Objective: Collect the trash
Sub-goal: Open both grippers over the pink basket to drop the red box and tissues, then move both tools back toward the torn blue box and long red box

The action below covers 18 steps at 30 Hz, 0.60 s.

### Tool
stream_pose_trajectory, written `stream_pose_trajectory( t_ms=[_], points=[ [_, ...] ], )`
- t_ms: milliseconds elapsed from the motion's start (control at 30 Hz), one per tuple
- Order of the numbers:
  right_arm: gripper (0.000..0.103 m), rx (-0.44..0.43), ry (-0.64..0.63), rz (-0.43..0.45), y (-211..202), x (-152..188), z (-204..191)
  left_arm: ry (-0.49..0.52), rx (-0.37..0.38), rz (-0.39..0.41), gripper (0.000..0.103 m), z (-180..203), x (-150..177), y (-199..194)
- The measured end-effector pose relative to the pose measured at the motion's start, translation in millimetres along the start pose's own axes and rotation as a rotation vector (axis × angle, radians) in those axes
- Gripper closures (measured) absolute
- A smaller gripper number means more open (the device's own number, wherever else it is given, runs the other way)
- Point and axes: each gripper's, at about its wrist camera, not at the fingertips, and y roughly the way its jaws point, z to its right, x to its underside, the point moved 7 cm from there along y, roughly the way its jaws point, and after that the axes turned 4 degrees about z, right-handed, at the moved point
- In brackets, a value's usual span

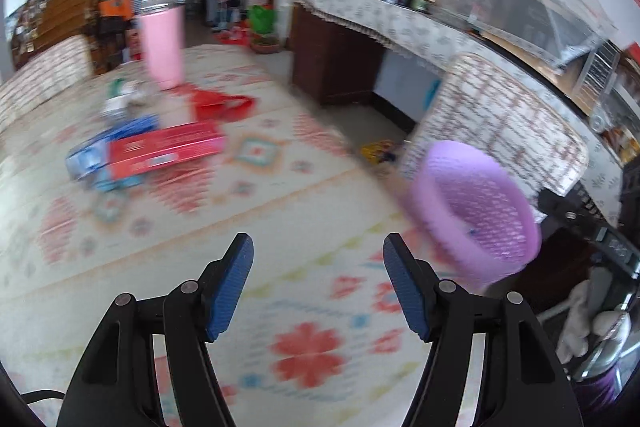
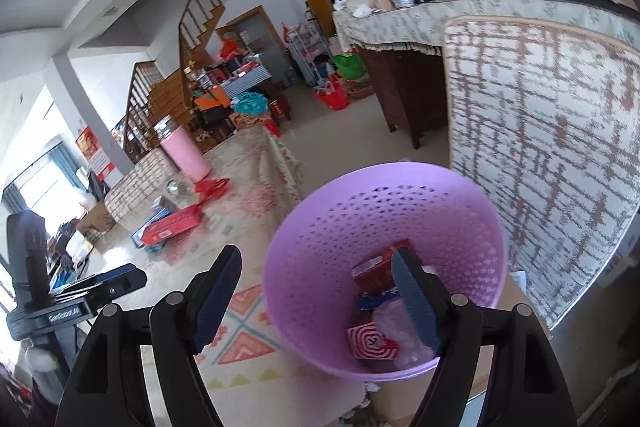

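Below right gripper, purple basket with boxes inside is being hovered over, jaws spread, nothing held. Ahead of left gripper, also spread and unloaded, red box is waiting on table, likely next pickup.

**Blurred, hidden and cut off**

In the left wrist view, the tablecloth, the red box, the blue box and the basket are smeared by motion blur; no print can be read. In the right wrist view, part of the trash in the basket is hidden by one finger. Both grippers' bodies are cut off by the lower edges.
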Motion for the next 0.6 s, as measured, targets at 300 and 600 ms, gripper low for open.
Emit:
stream_pose_trajectory(
  t_ms=[300, 600],
  points=[
    [0.021, -0.061, -0.076, -0.073, 24, 19, -62, -0.179, -0.202, 0.089, 0.036, -124, 2, -20],
    [0.021, -0.1, -0.164, -0.167, 70, 38, -137, -0.292, -0.305, 0.147, 0.036, -210, 12, -41]
  ],
)
